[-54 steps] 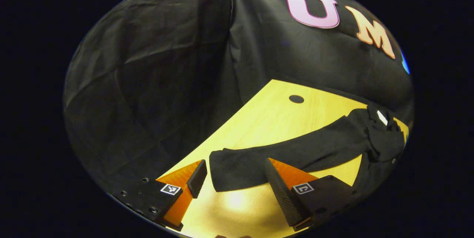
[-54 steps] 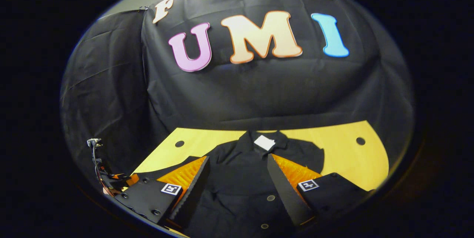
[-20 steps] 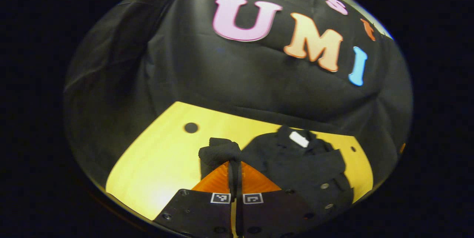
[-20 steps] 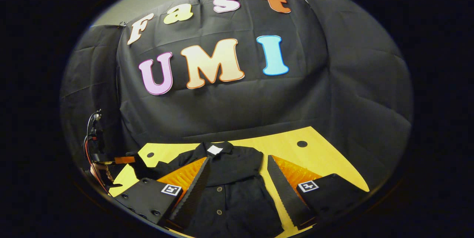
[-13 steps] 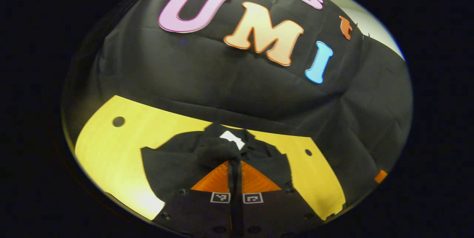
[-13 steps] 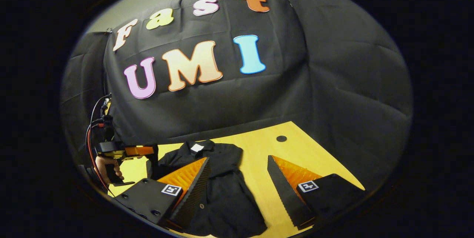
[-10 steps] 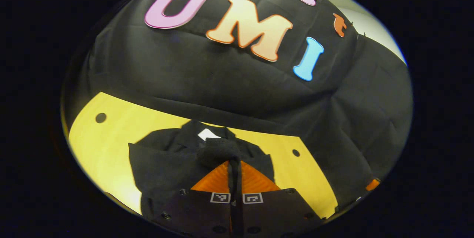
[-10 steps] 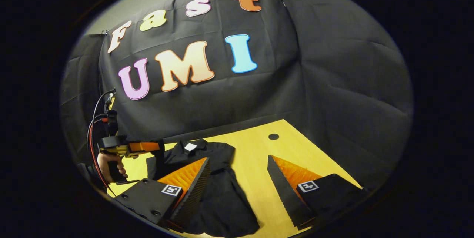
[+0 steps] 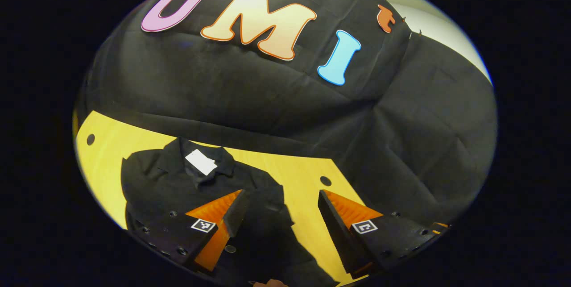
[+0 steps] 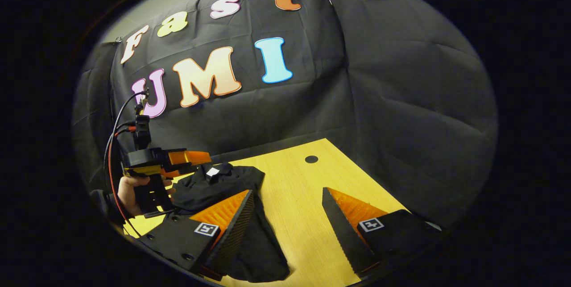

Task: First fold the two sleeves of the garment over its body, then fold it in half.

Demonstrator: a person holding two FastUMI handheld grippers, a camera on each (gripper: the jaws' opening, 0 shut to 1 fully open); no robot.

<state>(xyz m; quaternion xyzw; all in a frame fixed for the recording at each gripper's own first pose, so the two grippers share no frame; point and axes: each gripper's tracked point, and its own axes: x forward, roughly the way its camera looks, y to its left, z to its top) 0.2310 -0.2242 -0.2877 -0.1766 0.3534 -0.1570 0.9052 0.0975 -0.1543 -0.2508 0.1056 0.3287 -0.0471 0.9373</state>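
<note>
A black button-up garment lies flat on the yellow table, its collar with a white label toward the wall. One sleeve lies folded across the body, just below my left gripper, which hangs open above it with nothing between its fingers. In the right gripper view the garment sits at the left, partly behind my left finger. My right gripper is open over bare table to the right of the garment. The left gripper hovers over the collar, held by a hand.
The table has small round holes near its back corners. Black cloth walls close in the table at the back and right. Cables run up from the left gripper's body.
My left gripper, shut on the sleeve, carried it over the garment's body, then opened and let it drop. My right gripper stayed open and swung right, off the garment.
</note>
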